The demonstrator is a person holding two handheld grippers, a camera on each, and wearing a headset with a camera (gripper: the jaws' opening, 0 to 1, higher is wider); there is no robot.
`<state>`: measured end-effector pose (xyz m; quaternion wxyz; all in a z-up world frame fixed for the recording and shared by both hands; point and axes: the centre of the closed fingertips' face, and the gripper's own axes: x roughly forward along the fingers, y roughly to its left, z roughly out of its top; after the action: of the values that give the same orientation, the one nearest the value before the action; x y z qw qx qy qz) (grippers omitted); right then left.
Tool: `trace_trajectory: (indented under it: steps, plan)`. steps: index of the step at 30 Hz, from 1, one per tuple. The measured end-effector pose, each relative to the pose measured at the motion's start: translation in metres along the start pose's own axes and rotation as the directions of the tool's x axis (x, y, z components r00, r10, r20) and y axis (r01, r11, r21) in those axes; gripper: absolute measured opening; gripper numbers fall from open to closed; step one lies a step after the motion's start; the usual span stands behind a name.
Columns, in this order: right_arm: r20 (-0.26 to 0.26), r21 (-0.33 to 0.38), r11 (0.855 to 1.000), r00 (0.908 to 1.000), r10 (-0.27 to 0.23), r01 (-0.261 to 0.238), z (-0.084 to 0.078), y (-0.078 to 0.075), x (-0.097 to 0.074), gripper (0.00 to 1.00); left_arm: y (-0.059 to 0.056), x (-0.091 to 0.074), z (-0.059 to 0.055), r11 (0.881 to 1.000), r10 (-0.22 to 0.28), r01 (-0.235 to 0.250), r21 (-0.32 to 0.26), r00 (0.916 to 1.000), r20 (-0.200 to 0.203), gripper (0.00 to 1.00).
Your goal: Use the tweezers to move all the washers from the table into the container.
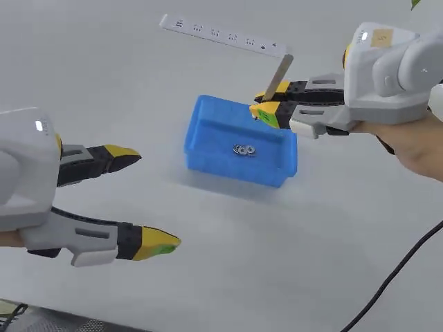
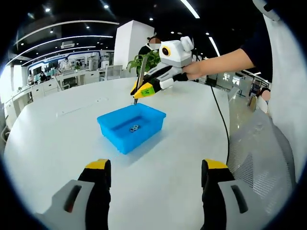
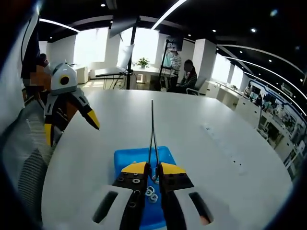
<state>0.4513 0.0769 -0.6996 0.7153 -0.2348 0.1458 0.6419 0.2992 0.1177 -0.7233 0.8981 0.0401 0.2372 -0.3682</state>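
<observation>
The right tool (image 1: pixel 266 111) has its yellow-tipped jaws pressed together on a pair of slim silver metal tweezers (image 1: pixel 280 75), which stick out forward from between its tips. Just below those tips sits a blue rectangular plastic container (image 1: pixel 228 168) on the white worktop (image 1: pixel 104 83). A small cluster of round metal washers (image 1: pixel 244 149) lies on the container's floor, beneath the right tool. The left tool (image 1: pixel 158 199) hangs above the worktop with its jaws spread wide apart, and the container lies ahead of it, well apart. Beyond the right tool lies a long white power strip (image 1: pixel 221 34).
</observation>
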Motion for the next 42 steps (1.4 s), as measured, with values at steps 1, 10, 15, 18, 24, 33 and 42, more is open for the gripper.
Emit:
trace_trajectory:
  steps: [1, 10, 15, 18, 24, 33, 42]
  plan:
    - [-0.009, 0.001, 1.0, 0.9999, 0.006, -0.006, -0.003, 0.001, 0.003, 0.1, 0.0, 0.0, 0.0, 1.0, 0.002, -0.002, -0.004, 1.0, 0.001, 0.83]
    - [-0.073, 0.019, 0.999, 0.9967, 0.036, -0.035, -0.034, 0.007, 0.027, 0.1, 0.002, -0.002, -0.011, 0.999, 0.018, -0.019, -0.033, 0.9996, -0.02, 0.85]
    - [-0.08, 0.027, 0.999, 0.9957, 0.047, -0.045, -0.039, 0.01, 0.032, 0.1, 0.002, 0.002, -0.012, 1.0, 0.01, -0.011, -0.023, 0.9991, -0.041, 0.86]
    - [-0.084, 0.025, 0.998, 0.9947, 0.058, -0.057, -0.041, 0.012, 0.033, 0.1, 0.003, 0.004, -0.01, 1.0, 0.006, -0.007, -0.022, 0.9992, -0.04, 0.86]
    - [-0.082, 0.034, 0.998, 0.9953, 0.052, -0.05, -0.043, 0.01, 0.031, 0.11, 0.004, 0.006, -0.008, 1.0, 0.008, -0.008, -0.02, 0.9992, -0.039, 0.86]
    - [-0.091, 0.02, 0.999, 0.9949, 0.042, -0.04, -0.043, 0.01, 0.029, 0.11, 0.031, 0.021, 0.047, 0.999, 0.007, -0.009, 0.034, 0.9971, 0.076, 0.86]
    - [-0.079, 0.0, 0.999, 0.9961, 0.04, -0.04, -0.032, 0.009, 0.023, 0.11, 0.058, 0.057, 0.11, 0.993, -0.047, 0.032, 0.112, 0.9902, 0.131, 0.7]
